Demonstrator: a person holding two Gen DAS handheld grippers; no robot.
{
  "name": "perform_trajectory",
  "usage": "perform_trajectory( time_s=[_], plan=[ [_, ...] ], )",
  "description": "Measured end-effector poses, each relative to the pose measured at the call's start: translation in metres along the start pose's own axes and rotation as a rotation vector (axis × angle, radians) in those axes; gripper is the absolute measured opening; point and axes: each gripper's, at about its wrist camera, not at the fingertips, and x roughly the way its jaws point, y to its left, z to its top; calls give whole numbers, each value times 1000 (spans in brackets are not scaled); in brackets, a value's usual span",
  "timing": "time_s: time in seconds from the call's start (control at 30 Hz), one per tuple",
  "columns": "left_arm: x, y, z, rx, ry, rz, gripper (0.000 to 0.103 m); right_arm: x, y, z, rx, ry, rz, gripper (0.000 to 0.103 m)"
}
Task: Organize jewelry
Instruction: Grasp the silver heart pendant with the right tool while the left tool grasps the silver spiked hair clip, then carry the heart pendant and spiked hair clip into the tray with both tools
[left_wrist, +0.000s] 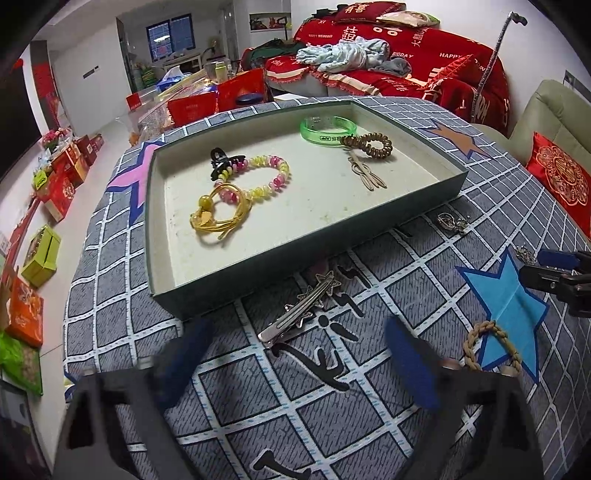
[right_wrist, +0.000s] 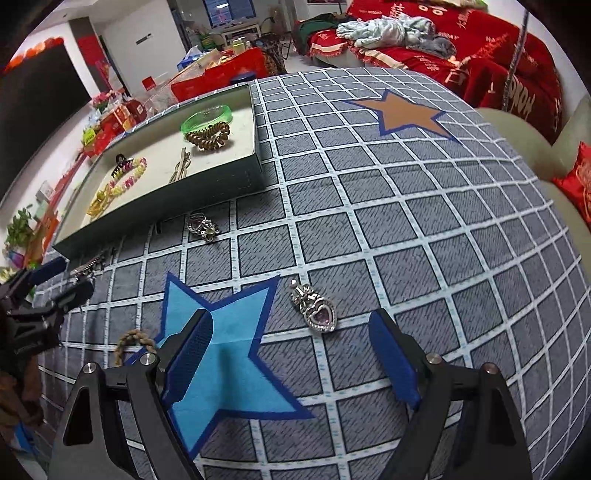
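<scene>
Both sets of jaws are spread wide right now and neither one is gripping anything. The left gripper (left_wrist: 295, 354) is tilted down over the silver star hair clip (left_wrist: 301, 308), which lies on the cloth just ahead of its blue pads, not between them and not touched. My guess is that clip is its next pick. The right gripper (right_wrist: 291, 354) is doing the same thing over the heart pendant (right_wrist: 317, 308), which sits flat on the patterned cloth (right_wrist: 406, 221) just past the fingertips, next to the blue star patch (right_wrist: 221, 354).

Moving outward: a braided tan hair tie (right_wrist: 131, 341) lies at the edge of that star patch, and another small silver charm (right_wrist: 201, 225) sits near the wall of the tray (left_wrist: 314, 251). So four loose pieces are left on the cloth, all apart from each other.

The shallow tray is clearly the collecting spot. Already inside: a green bangle (left_wrist: 327, 127), a brown coil hair tie (left_wrist: 369, 146), a flat tan clip (left_wrist: 367, 171), a beaded bracelet (left_wrist: 266, 177), a black claw clip (left_wrist: 223, 162) and a gold cord tie (left_wrist: 216, 218). Looks about halfway done to me.
</scene>
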Motion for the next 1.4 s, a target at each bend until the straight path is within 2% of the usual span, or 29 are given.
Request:
perform_trajectory(
  time_s=[0.03, 0.13, 0.17, 0.23, 0.4, 0.47, 0.53, 0.6, 0.63, 0.7, 0.77, 1.03, 1.4],
  plan=[
    [2, -1, 1, 0, 5, -2, 100, 1, 1, 1, -11, 0, -5, 89],
    [6, -3, 1, -3, 17, -7, 87, 4, 3, 4, -41, 1, -20, 88],
    [9, -4, 1, -8, 24, -12, 87, 5, 4, 5, -54, 1, -28, 88],
    [9, -5, 2, -15, 21, -14, 87, 6, 7, 6, -80, -2, -45, 83],
    [8, -9, 4, 0, 22, -27, 73, 8, 16, 9, -152, -3, -69, 63],
    [6, -12, 5, 9, 20, -31, 59, 7, 18, 9, -161, -1, -64, 57],
    [6, -14, 5, 16, 20, -34, 50, 7, 20, 9, -164, 0, -62, 53],
    [5, -17, 5, 24, 20, -38, 43, 6, 21, 9, -165, 1, -62, 44],
    [5, -18, 5, 27, 19, -38, 35, 5, 22, 8, -166, 1, -61, 42],
    [4, -21, 4, 30, 18, -31, 35, 4, 23, 8, -165, 0, -61, 27],
    [4, -20, 4, 22, 17, -32, 35, 3, 22, 8, -154, -1, -61, 19],
    [-2, -14, 0, -26, 10, -45, 35, -3, 10, 4, -76, -9, -20, 19],
    [-23, -10, -4, -37, -17, -76, 35, -15, 15, 3, -52, -21, 32, 19]
  ],
)
